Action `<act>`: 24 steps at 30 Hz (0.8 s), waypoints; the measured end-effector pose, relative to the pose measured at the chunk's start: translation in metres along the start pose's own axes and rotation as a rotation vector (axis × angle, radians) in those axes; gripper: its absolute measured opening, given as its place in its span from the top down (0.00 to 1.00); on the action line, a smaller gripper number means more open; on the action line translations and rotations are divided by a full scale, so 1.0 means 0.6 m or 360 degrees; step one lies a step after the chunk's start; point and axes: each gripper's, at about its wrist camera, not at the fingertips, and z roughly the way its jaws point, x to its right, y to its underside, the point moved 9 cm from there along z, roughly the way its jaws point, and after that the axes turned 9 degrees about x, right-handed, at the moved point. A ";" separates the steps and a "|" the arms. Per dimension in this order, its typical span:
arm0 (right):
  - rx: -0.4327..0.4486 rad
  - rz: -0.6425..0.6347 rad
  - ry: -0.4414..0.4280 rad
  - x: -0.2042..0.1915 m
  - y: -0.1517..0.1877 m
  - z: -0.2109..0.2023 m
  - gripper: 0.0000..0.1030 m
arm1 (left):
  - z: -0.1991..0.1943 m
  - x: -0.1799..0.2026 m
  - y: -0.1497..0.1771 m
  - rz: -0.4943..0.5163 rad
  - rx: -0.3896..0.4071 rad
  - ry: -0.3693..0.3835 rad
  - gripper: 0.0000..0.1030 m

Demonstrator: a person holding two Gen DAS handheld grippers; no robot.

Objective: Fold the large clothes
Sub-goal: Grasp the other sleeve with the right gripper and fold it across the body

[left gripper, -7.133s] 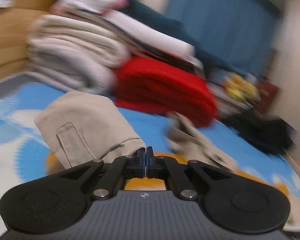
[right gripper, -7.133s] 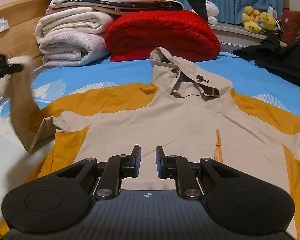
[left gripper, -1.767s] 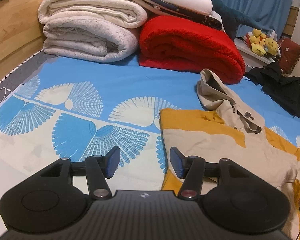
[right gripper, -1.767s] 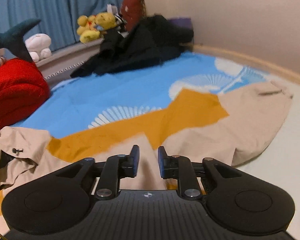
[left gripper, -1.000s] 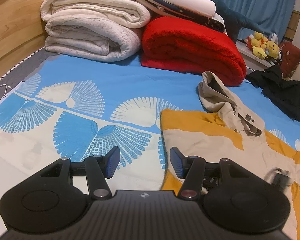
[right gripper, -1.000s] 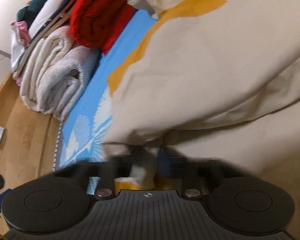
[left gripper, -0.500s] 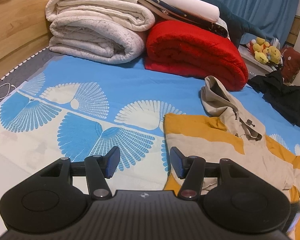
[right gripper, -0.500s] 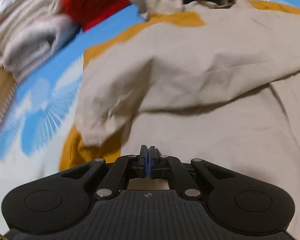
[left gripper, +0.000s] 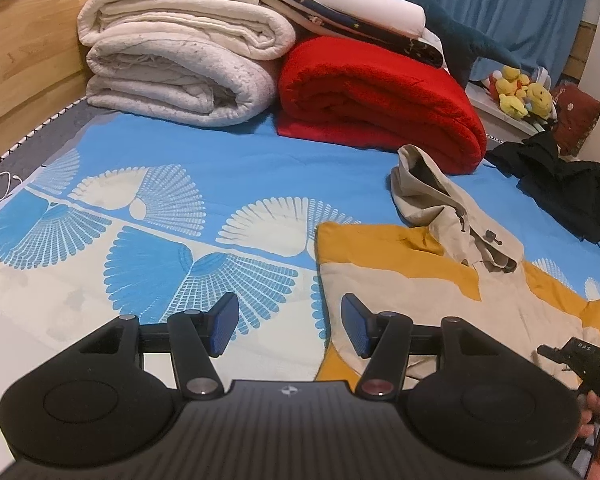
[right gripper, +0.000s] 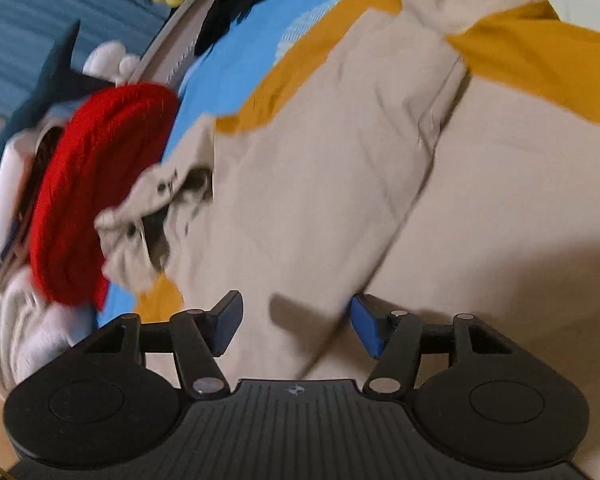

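Right gripper [right gripper: 296, 322], clamped shut half a second ago, is opening above the jacket [right gripper: 340, 200] with nothing between its jaws: sleeve released across the body. Left gripper [left gripper: 286, 324] stands apart, empty, beside the jacket's edge.

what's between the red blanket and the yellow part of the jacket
The jacket's beige hood, plus a strip of blue bedsheet below the red blanket; clearest in the left wrist view.

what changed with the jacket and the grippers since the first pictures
Both sleeves of the jacket were folded in across its beige body; seven seconds back it lay spread flat. The right gripper, shut on the right sleeve a second ago, has let go: its jaws are opening with nothing between them. The left gripper released its sleeve earlier and stays open. The red blanket has not moved.
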 end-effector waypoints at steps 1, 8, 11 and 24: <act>0.0009 -0.0026 0.0012 -0.001 -0.004 0.002 0.72 | 0.000 0.000 0.000 0.0001 0.0001 0.0001 0.40; 0.0186 -0.0339 0.0132 -0.018 -0.065 -0.006 0.98 | 0.000 0.003 0.000 0.0005 -0.0001 0.0000 0.40; 0.0155 -0.0319 0.0327 0.012 -0.073 0.003 0.88 | -0.001 0.008 0.000 0.0010 0.0000 0.0009 0.39; 0.0433 -0.0847 0.0060 -0.113 -0.016 -0.059 0.66 | 0.000 0.010 0.000 0.0012 0.0003 0.0013 0.39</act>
